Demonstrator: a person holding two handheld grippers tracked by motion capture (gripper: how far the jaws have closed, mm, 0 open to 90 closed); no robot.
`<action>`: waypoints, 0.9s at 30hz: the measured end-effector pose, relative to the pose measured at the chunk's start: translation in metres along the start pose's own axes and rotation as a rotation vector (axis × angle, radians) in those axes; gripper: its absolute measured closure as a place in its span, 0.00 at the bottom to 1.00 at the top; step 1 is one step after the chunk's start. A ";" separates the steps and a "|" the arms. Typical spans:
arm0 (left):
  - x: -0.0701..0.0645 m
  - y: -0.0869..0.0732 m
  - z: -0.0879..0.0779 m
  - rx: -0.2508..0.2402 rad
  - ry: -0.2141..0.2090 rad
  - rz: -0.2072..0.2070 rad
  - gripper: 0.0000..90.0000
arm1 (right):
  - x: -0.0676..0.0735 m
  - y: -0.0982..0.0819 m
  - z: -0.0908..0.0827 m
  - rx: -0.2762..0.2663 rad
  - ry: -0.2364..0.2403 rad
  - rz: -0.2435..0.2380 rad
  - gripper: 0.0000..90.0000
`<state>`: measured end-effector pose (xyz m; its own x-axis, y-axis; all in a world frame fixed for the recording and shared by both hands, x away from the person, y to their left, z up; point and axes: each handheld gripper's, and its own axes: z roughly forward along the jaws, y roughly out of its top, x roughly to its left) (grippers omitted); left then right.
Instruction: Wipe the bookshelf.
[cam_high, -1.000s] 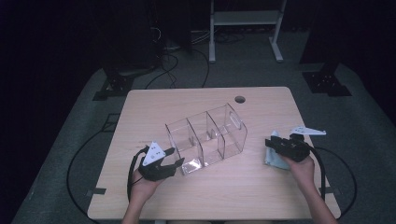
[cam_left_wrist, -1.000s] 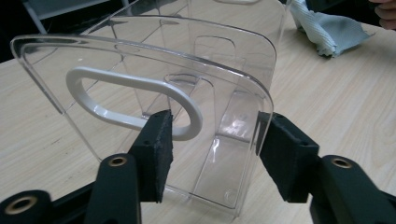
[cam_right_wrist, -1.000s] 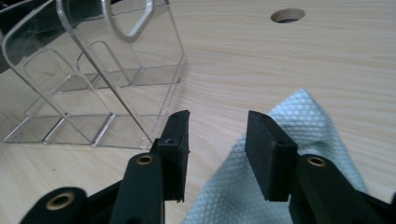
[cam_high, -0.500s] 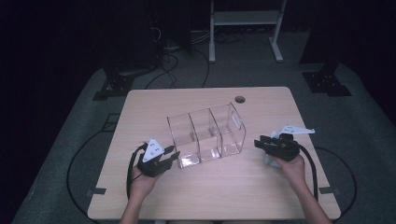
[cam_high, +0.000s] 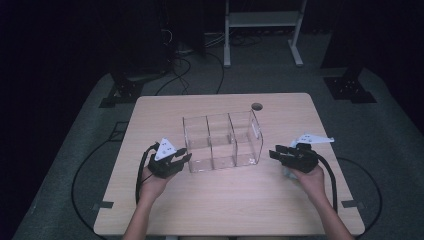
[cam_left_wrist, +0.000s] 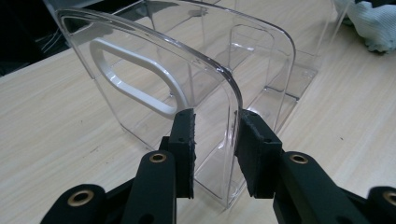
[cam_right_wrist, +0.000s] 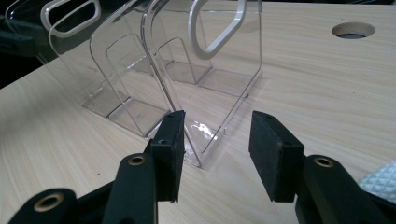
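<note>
Clear three-compartment organizer (cam_high: 222, 141) upright mid-bench (cam_high: 210, 205), slightly toward far edge. Left hand-held gripper (cam_high: 184, 159) clenched on organizer's left end wall (cam_left_wrist: 219, 116), pads either side, just closed. Right hand-held gripper (cam_high: 273, 152) released, jaws apart near right end wall, not touching. White cloth (cam_high: 288, 171) under right hand, near right edge.

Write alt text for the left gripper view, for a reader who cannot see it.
The left gripper is shut on the front corner edge of a clear plastic organizer, one black jaw on each side of its wall. The organizer stands on a light wooden table, its dividers and a white oval handle cutout visible through the plastic. A white cloth lies at top right.
</note>
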<state>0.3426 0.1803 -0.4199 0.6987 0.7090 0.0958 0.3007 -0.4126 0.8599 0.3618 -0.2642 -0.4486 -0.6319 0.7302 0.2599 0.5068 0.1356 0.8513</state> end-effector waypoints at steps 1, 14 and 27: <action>0.002 0.002 0.002 0.011 0.001 0.007 0.76 | 0.000 0.000 0.000 0.001 -0.001 -0.003 0.61; 0.011 0.018 0.019 0.017 0.003 0.011 0.74 | -0.002 -0.003 -0.005 0.010 -0.003 0.000 0.60; 0.019 0.027 0.035 0.020 0.020 0.009 0.76 | -0.005 -0.007 -0.008 0.018 -0.005 0.005 0.58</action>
<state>0.3869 0.1619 -0.4123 0.6885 0.7164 0.1131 0.3082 -0.4301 0.8485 0.3566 -0.2745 -0.4526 -0.6268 0.7339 0.2617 0.5205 0.1445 0.8415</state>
